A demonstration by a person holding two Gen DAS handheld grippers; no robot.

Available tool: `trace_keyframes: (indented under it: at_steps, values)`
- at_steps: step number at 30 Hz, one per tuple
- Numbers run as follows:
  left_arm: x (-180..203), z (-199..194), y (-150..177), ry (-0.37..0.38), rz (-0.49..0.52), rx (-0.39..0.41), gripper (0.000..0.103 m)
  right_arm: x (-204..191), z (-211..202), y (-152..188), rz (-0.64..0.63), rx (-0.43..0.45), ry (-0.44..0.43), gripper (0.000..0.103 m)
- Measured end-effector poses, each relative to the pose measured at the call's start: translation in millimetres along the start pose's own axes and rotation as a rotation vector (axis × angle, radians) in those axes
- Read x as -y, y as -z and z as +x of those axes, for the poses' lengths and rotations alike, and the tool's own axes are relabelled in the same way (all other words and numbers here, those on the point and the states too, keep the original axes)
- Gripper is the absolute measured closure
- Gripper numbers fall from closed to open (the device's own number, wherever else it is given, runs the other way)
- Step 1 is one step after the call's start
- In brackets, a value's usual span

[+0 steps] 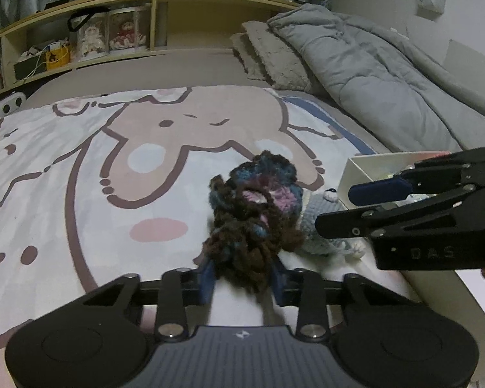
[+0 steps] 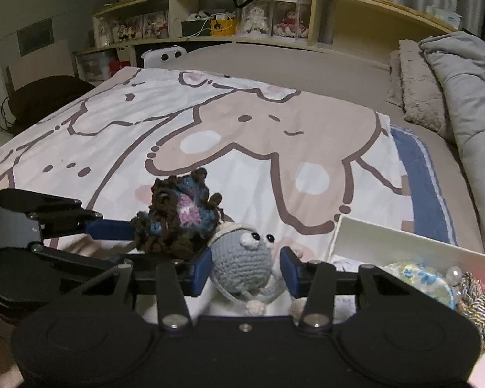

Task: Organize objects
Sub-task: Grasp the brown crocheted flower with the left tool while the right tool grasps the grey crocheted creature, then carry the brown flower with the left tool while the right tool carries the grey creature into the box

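A: left gripper point(image 1: 242, 283) state?

B: clamped on the yarn scrunchie point(image 1: 253, 213). Brown tail of it is pinched between both blue pads point(image 1: 207, 283), the blue-pink ruffle is carried above and ahead of the tips at 12 o'clock. In the right wrist view the same bundle point(image 2: 177, 220) is seen held off the blanket

A: right gripper point(image 2: 244, 270)?

B: jaws spread wide, nothing gripped. The grey crochet doll point(image 2: 241, 263) is framed between the pads, nearer the left pad point(image 2: 200, 270) and possibly touching it; a clear gap is seen to the right pad at 3 o'clock. Contact cannot be confirmed

A: doll relative to scrunchie?

B: just beside, at 4 o'clock of the scrunchie in the left wrist view point(image 1: 323, 226); doll is lying on the cartoon blanket point(image 1: 80, 177)

A: bin?

B: white box point(image 2: 388, 242) at 3 o'clock of the right gripper, on the blanket edge, accessories seen inside it. In the left wrist view the right gripper point(image 1: 339, 208) is seen across the box front point(image 1: 359, 174), tips over the doll
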State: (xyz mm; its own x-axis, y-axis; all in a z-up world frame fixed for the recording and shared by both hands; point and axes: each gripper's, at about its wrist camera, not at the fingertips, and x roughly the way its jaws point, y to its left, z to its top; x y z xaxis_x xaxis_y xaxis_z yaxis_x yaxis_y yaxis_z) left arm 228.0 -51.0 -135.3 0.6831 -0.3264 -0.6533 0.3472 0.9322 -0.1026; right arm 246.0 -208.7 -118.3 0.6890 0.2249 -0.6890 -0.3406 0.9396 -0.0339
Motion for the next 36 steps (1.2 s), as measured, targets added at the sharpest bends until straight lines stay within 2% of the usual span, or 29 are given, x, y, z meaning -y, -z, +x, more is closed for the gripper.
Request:
trace_keyframes:
  at_steps: [2, 5, 7, 9, 12, 17, 25, 27, 28, 29, 30, 31, 36]
  values:
    - [-3.6, -2.0, -0.2, -0.005, -0.013, -0.006, 0.084, -3.1, 4.1, -1.6, -0.006, -0.004, -0.009, 0.055]
    - [-6.9, -7.2, -0.8, -0.017, -0.023, -0.008, 0.087, -7.6, 9.9, -2.1, -0.017, -0.013, -0.013, 0.055]
    - [-8.8, -10.7, -1.1, -0.019, -0.03, -0.009, 0.099, -10.2, 12.9, -1.7, -0.023, -0.02, -0.021, 0.055]
    - [-9.0, -14.6, -1.5, -0.021, -0.031, -0.007, 0.099, -12.9, 13.1, -0.2, -0.035, -0.023, -0.026, 0.055]
    - [-8.3, -20.8, 0.0, -0.025, -0.027, -0.01, 0.099, -11.9, 8.2, 0.3, -0.025, -0.013, -0.029, 0.061]
    - [-7.7, -34.9, 0.8, -0.022, -0.039, -0.02, 0.099, -12.6, -6.8, 0.4, 0.009, 0.001, -0.042, 0.062]
    - [-6.3, -63.1, 0.6, -0.039, -0.023, -0.109, 0.099, -16.6, -38.1, 7.1, 0.044, -0.005, -0.098, 0.062]
    - [-3.7, -65.6, -1.0, -0.063, 0.016, -0.126, 0.09, -16.5, -46.4, 9.6, 0.051, -0.011, -0.112, 0.062]
    - [-3.4, -66.0, -0.8, -0.068, 0.026, -0.124, 0.072, -15.9, -49.3, 10.9, 0.058, -0.015, -0.12, 0.062]
    - [-2.9, -65.1, 0.2, -0.067, 0.029, -0.122, 0.06, -14.7, -51.5, 12.6, 0.072, -0.021, -0.131, 0.062]
    - [-1.6, -63.0, 1.5, -0.065, 0.035, -0.118, 0.036, -13.6, -52.0, 15.0, 0.084, -0.032, -0.143, 0.062]
    - [0.2, -60.6, 2.9, -0.063, 0.05, -0.112, 0.025, -12.7, -51.0, 16.7, 0.092, -0.046, -0.154, 0.062]
    - [11.4, -46.0, 10.0, -0.046, 0.129, -0.078, 0.024, -14.7, -38.4, 23.2, 0.074, -0.093, -0.165, 0.062]
